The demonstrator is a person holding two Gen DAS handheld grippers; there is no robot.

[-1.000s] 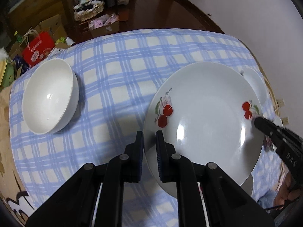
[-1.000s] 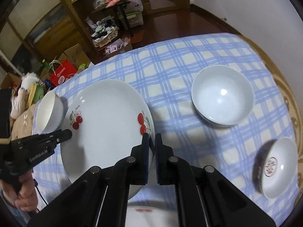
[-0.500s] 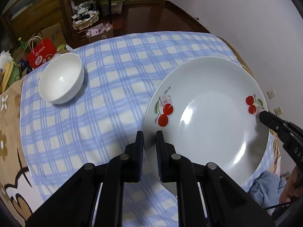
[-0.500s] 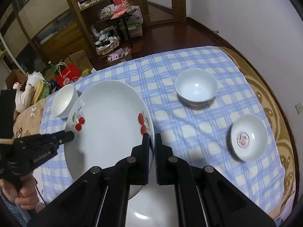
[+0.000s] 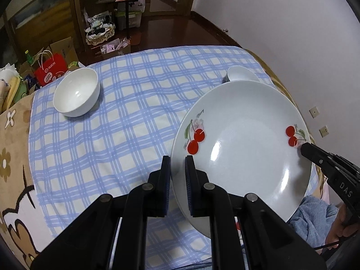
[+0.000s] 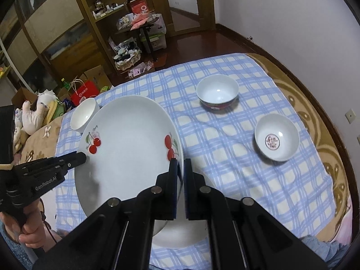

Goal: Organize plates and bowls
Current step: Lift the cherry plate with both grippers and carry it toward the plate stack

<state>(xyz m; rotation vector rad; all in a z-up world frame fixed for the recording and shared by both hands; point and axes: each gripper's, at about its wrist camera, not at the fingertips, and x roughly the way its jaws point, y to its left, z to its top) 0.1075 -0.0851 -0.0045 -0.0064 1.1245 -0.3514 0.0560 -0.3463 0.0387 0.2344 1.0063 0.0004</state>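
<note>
Cherry-printed plate (image 5: 243, 157) was held clear of the blue-checked tablecloth (image 5: 126, 117), gripped at opposite rims by both tools. The left gripper (image 5: 177, 168) was clamped narrowly on the rim beside one cherry motif, and the right gripper (image 6: 180, 168) was pinched nearly closed on the rim next to the other motif. A second plate appeared to lie beneath the raised one near the table's front edge, though most of it was hidden. A plain white bowl (image 5: 76, 92) was seen at the cloth's far left corner, a white bowl with a red-patterned outside (image 6: 217, 94) stood farther back on the right, and a shallow bowl with a printed mark in its base (image 6: 276, 137) sat near the right edge; all three were well apart from each other. The step in hand was judged to be the carrying of the plate toward wherever the plates were to be gathered. For the next move, the plate would have to be kept level between the two grips, brought over its resting place, and lowered until supported before either rim was released.
</note>
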